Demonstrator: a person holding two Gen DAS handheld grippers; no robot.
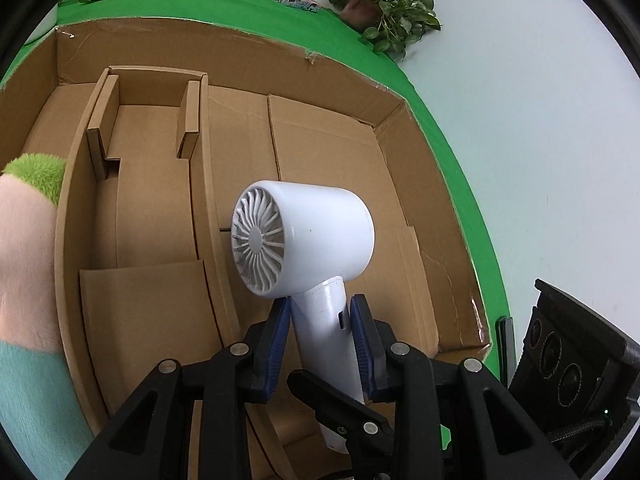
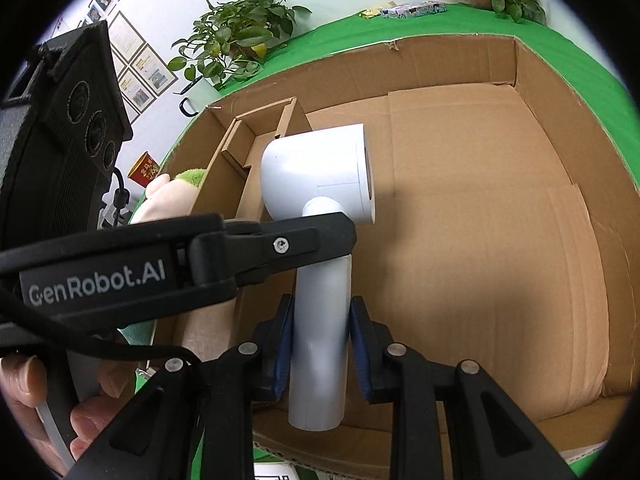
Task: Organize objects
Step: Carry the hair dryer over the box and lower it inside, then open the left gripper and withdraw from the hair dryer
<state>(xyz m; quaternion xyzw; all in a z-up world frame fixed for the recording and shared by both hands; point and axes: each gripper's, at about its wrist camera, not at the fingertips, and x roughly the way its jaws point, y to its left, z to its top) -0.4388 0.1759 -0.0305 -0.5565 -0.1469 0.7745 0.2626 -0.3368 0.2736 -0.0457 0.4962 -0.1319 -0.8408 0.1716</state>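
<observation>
Green cloth [image 1: 224, 0] covers the table, with a pale wall behind and potted plants [image 1: 384, 4] along the far edge. On the cloth sits the large open cardboard box [image 1: 332, 160], flaps laid flat on its floor; a smaller open cardboard tray [image 1: 152, 184] stands inside it against my left side, its two short inner tabs upright. Over the box floor, just right of that tray, I hold the white hair dryer [image 1: 320, 232] upright by its handle; whether it touches the floor I cannot tell. Barrel is level, rear grille facing my left camera, nozzle end facing away to the right in the right wrist view. My left gripper [image 1: 323, 340] has both blue pads pressed against the handle high up, just under the barrel. My right gripper [image 2: 320, 340] is clamped on the same handle lower down, pads touching both sides. A plush toy [image 1: 28, 232], pink with a green tuft, lies outside the tray's left wall.
</observation>
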